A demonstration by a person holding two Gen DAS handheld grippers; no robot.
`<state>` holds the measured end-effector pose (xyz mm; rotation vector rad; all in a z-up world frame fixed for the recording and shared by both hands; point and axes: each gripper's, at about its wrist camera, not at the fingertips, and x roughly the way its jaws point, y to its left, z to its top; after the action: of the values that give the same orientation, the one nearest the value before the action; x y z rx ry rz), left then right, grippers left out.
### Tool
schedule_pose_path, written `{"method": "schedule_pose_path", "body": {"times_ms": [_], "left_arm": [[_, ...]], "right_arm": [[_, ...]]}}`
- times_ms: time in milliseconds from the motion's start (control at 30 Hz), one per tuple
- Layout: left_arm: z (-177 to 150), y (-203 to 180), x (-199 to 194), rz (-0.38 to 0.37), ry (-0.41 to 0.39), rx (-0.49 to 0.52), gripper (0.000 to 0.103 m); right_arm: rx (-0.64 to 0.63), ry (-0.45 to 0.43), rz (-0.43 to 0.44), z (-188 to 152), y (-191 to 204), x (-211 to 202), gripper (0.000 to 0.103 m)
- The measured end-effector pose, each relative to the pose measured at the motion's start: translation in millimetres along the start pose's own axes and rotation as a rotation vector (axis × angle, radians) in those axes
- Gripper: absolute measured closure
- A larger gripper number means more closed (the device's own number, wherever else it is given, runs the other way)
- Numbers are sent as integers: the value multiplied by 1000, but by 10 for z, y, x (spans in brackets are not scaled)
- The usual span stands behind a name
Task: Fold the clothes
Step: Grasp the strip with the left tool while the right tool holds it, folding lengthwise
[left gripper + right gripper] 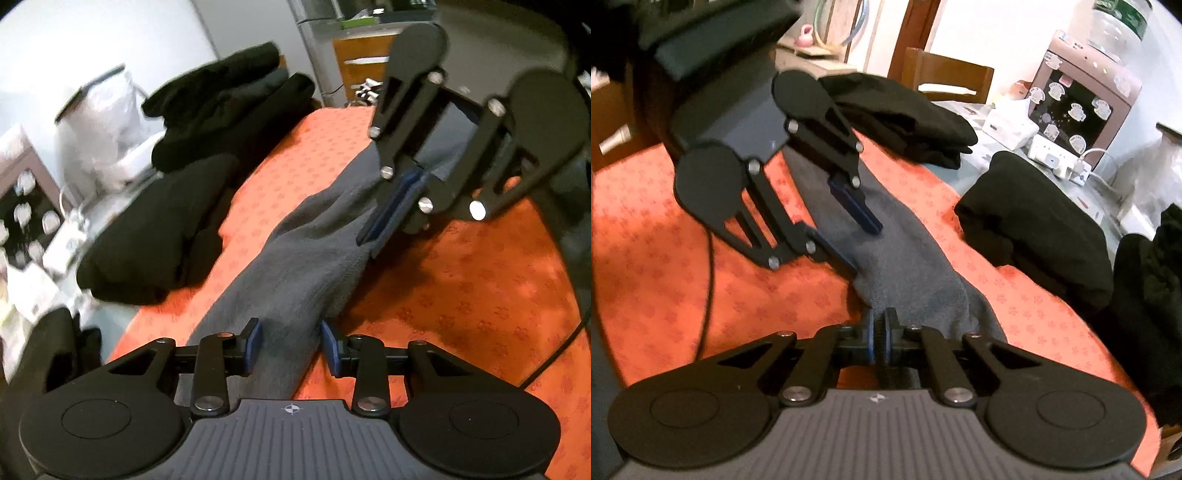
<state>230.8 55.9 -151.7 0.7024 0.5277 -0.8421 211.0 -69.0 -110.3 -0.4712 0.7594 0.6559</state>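
Note:
A long grey knitted garment (295, 251) lies bunched in a strip across the orange tablecloth (461, 295). My left gripper (291, 345) has its blue pads on either side of the near end, with the cloth filling the gap and pinched between them. In the right wrist view the same left gripper (862, 249) straddles the garment (897, 266) from above. My right gripper (879, 332) is shut on the other end, the pads almost together with a thin fold of grey cloth between them. From the left wrist view the right gripper (369, 240) slants down onto the cloth.
Folded black clothes sit along the table's far side: one pile (147, 240) (1034, 229) close by, a taller stack (229, 114) (905, 114) behind. A white bag (99, 122), a power strip (1056, 158), a pink appliance (1078, 103) and a wooden chair (945, 77) stand beyond. A black cable (709, 277) crosses the tablecloth (665, 258).

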Motion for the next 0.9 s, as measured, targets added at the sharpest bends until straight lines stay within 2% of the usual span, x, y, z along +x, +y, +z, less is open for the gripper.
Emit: {"method": "schedule_pose_path", "body": {"times_ms": [33, 100, 167, 367, 500, 600, 767, 900], "left_arm": [[6, -20, -26, 0, -11, 11, 70], [7, -66, -81, 4, -18, 42, 87], [-8, -127, -159, 21, -15, 88, 96], [-124, -399, -369, 67, 81, 219, 98], [-258, -584, -354, 98, 144, 232, 98], [-292, -644, -281, 129, 166, 204, 98], [-225, -583, -202, 196, 183, 128, 99], [-184, -492, -108, 214, 222, 65, 99]], "right_arm": [[11, -5, 10, 8, -20, -29, 97], [31, -9, 27, 21, -49, -73, 97], [52, -12, 50, 30, -70, -119, 97], [77, -3, 148, 5, 35, -154, 97], [122, 14, 149, -118, 186, -210, 91], [211, 14, 111, -304, 191, -428, 79], [410, 79, -53, -794, 16, -800, 79], [537, 152, -212, -1221, -113, -981, 79]]}}
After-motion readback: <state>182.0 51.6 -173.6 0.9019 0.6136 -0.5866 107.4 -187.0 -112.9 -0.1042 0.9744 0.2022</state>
